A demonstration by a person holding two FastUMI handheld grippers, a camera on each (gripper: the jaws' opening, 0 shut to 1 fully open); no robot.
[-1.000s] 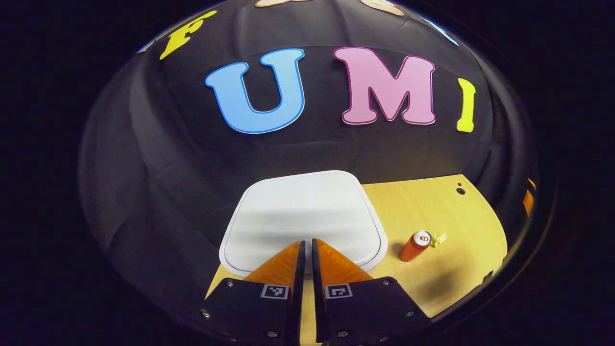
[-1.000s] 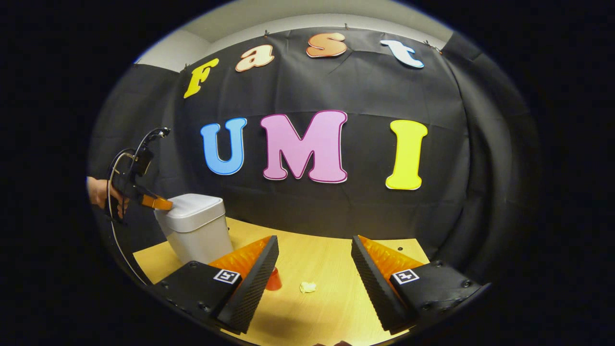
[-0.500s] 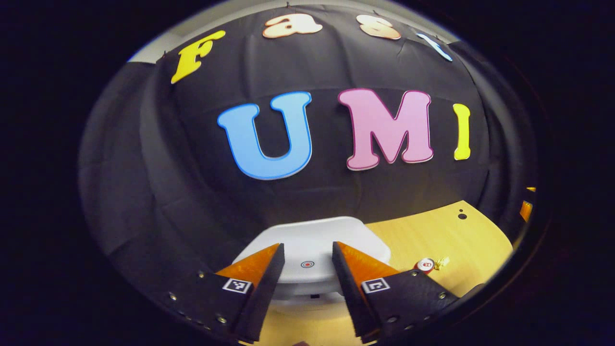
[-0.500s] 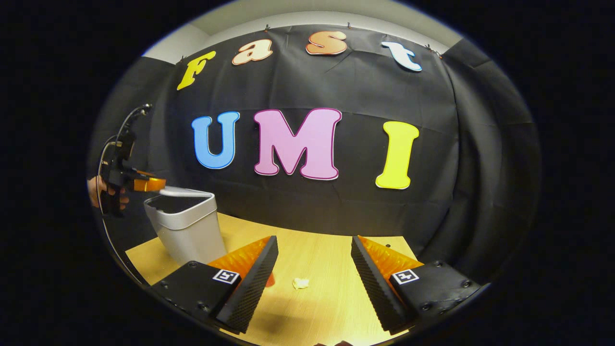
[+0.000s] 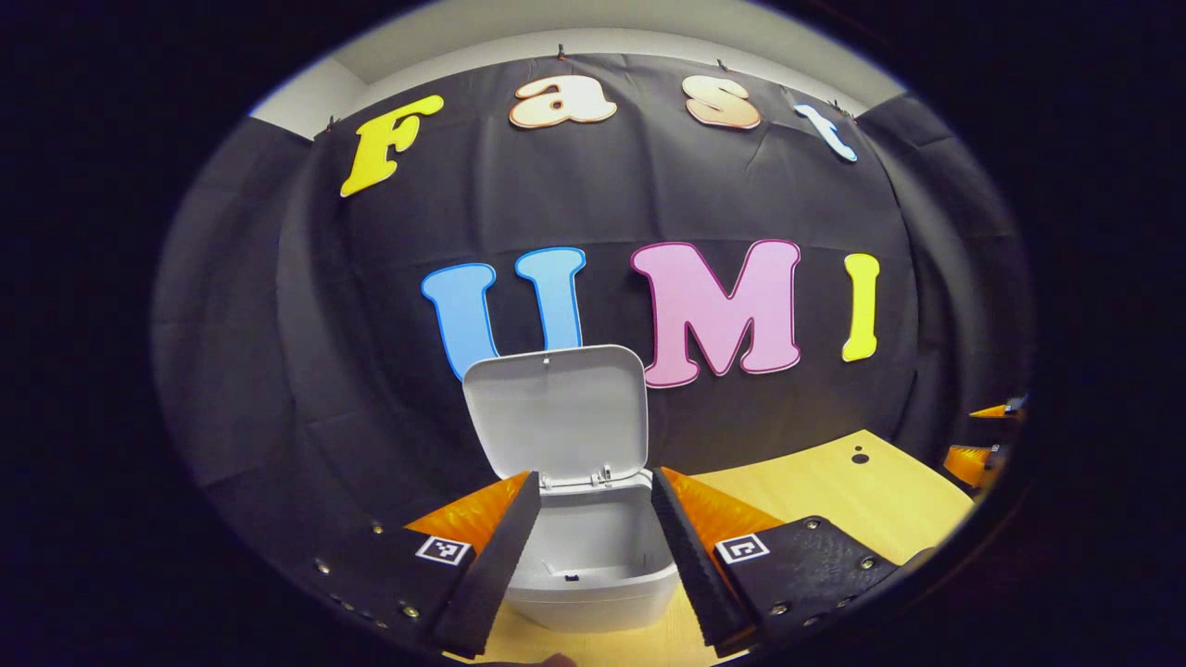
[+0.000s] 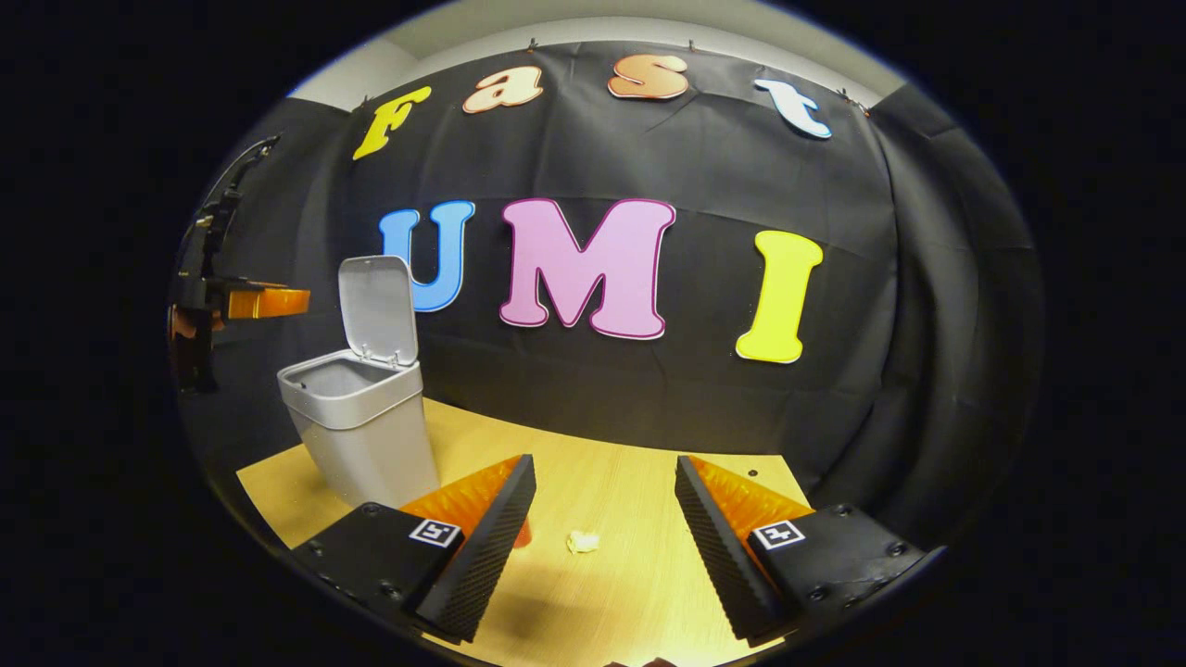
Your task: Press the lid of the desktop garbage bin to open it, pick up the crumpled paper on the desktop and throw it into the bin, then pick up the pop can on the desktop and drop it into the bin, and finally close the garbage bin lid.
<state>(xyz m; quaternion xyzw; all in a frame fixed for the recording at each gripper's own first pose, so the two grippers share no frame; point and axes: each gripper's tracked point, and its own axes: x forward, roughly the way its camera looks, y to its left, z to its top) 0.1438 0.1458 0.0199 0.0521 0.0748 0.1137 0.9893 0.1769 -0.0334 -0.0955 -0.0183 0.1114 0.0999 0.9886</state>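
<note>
- Booth: black cloth wall [image 6: 649, 389] behind a light wooden desktop [image 6: 611, 593]; a dark round hole sits in the desktop's far right corner [image 5: 860, 458] in the left gripper view.
- Garbage bin [image 6: 361, 435]: grey-white, stands on the left part of the desktop, near the cloth wall. Its lid [image 5: 556, 415] is open and stands upright on its rear hinge. Inside of the bin [image 5: 593, 547] is visible in the left gripper view; nothing discernible in it.
- Left gripper [image 5: 589, 500]: jaws apart, holding nothing; the open bin shows between its fingers, just below and ahead. In the right gripper view it [image 6: 269, 302] hangs in the air left of the raised lid, apart from it, with a hand behind it at the edge.
- Right gripper [image 6: 604, 491]: jaws wide apart, empty, low over the desktop.
- Crumpled paper [image 6: 582, 542]: small pale wad lying on the desktop between the right gripper's fingers, ahead of them, untouched.
- Pop can [image 6: 524, 535]: a red sliver beside the right gripper's left finger, mostly hidden by it; left of the paper, near it.
</note>
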